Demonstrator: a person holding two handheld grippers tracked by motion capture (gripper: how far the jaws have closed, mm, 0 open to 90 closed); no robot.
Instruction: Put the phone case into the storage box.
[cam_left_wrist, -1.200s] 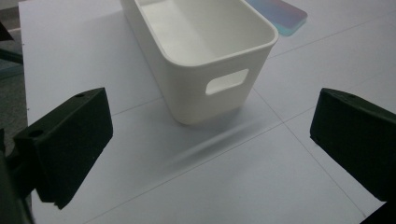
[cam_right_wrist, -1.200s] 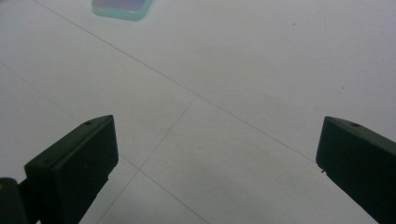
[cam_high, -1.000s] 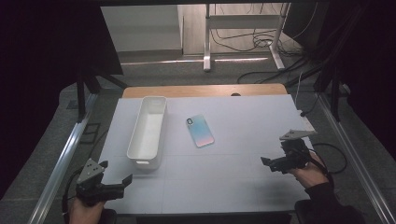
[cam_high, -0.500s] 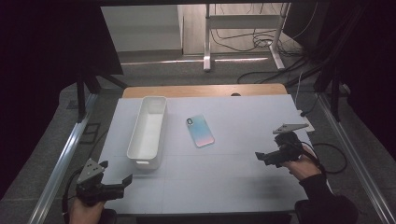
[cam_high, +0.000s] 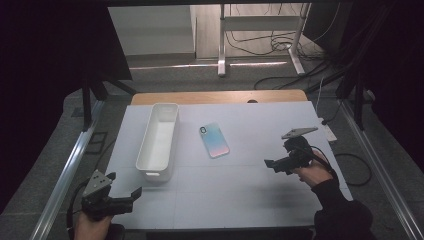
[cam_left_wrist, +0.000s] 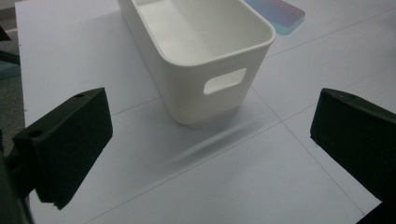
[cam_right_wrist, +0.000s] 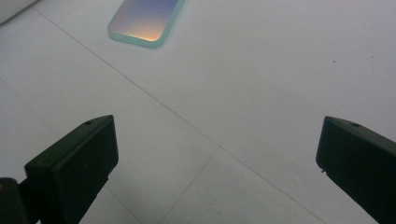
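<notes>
Nearing phone (cam_high: 214, 140), right tongs (cam_high: 270, 163) agape

A white table (cam_high: 240, 195) carries 2 things well apart: a white bin (cam_high: 159, 138) and a phone (cam_high: 214, 140) lying flat.

- The place looks like a lab or test room set up for recording, not a home.
- Beyond the jaws lies a white table (cam_high: 260, 200) marked with thin grid lines, a bare wooden edge (cam_high: 220, 96) at its far side.
- Dark curtains (cam_high: 50, 60) close off both sides of the table.
- Metal rails (cam_high: 65, 170) run along the grey floor beside it.
- Loose cables (cam_high: 280, 45) trail around a white metal stand (cam_high: 222, 45) at the back.
</notes>
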